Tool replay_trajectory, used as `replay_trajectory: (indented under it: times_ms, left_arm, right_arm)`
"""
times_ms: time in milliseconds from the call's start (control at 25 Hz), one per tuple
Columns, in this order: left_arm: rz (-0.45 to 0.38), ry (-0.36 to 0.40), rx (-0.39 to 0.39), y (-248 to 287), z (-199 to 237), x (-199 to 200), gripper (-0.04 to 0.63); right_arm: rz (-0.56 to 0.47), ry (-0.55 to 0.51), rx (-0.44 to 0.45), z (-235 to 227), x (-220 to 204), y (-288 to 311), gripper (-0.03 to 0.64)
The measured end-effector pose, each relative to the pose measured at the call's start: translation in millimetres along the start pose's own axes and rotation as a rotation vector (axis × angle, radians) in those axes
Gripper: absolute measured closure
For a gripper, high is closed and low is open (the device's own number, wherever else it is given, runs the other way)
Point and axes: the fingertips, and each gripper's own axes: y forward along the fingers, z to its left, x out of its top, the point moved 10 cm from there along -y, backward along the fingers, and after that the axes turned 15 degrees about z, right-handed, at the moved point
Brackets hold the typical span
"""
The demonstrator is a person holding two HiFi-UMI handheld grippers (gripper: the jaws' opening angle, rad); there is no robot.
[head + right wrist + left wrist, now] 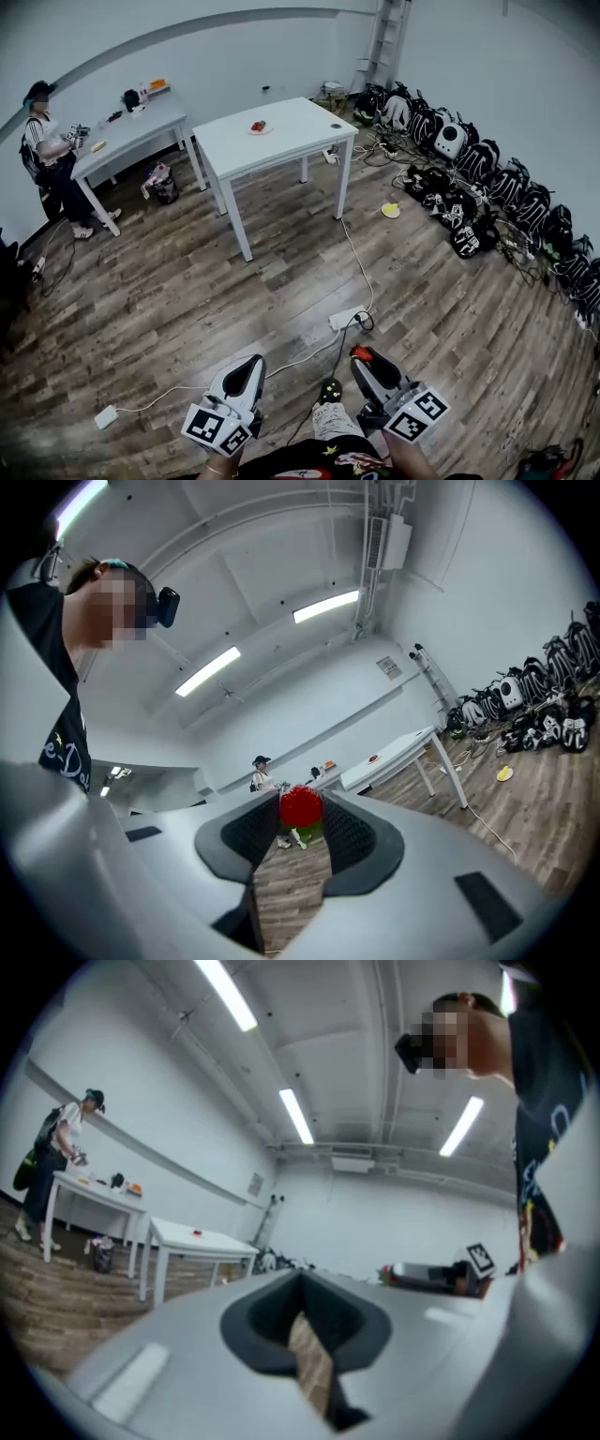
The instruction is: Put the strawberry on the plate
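Observation:
Low in the head view, my right gripper (361, 355) is shut on a red strawberry (358, 352), held above the wooden floor. The right gripper view shows the strawberry (301, 805) pinched between the dark pads at the tips. To its left, my left gripper (250, 361) has its jaws together with nothing between them. A small plate (260, 130) with something red on it sits on the white table (291, 131) far across the room, well away from both grippers. That table (398, 750) also shows in the right gripper view.
A person stands at a second white table (131, 131) at the back left. Backpacks (487, 187) line the right wall. A power strip (345, 319) and cables lie on the floor ahead of me, and a yellow object (391, 211) lies near the bags.

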Motion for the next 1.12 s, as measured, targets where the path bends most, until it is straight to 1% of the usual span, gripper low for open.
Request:
replay_trajectory:
  times_ms: [120, 240, 360, 520, 600, 640, 760, 840, 960, 1040, 1120]
  left_arm:
    - [-0.027, 0.017, 0.028, 70, 21, 44, 0.607]
    - [-0.073, 0.041, 0.055, 128, 26, 76, 0.607]
    - [-0.067, 0.052, 0.066, 175, 41, 95, 0.607]
    - [-0.037, 0.032, 0.107, 224, 82, 112, 0.607]
    - [-0.029, 0.026, 0.115, 254, 114, 121, 0.607]
    - [-0.035, 0.021, 0.115, 269, 131, 125, 0.607]
    - [-0.076, 0.005, 0.108, 317, 194, 145, 0.607]
    - [-0.098, 0.015, 0.104, 350, 241, 168, 0.607]
    - [-0.107, 0.055, 0.096, 397, 304, 204, 0.607]
    - [-0.104, 0.093, 0.084, 425, 341, 228, 0.607]
    - [-0.104, 0.112, 0.077, 450, 374, 247, 0.607]
  right_arm:
    - [-0.009, -0.084, 0.087, -56, 55, 43, 0.471]
    - [-0.020, -0.142, 0.168, -103, 102, 70, 0.471]
    - [-0.001, -0.158, 0.170, -146, 132, 103, 0.471]
    - [0.030, -0.132, 0.187, -190, 162, 156, 0.471]
    - [0.049, -0.133, 0.191, -214, 178, 189, 0.471]
    - [0.061, -0.153, 0.195, -225, 187, 208, 0.471]
    - [0.083, -0.284, 0.213, -254, 226, 278, 0.471]
    - [0.076, -0.325, 0.224, -273, 258, 335, 0.471]
    - [0.064, -0.308, 0.258, -294, 293, 413, 0.471]
    - [0.070, -0.307, 0.277, -302, 306, 462, 0.471]
    - [0.072, -0.285, 0.285, -311, 314, 503, 0.471]
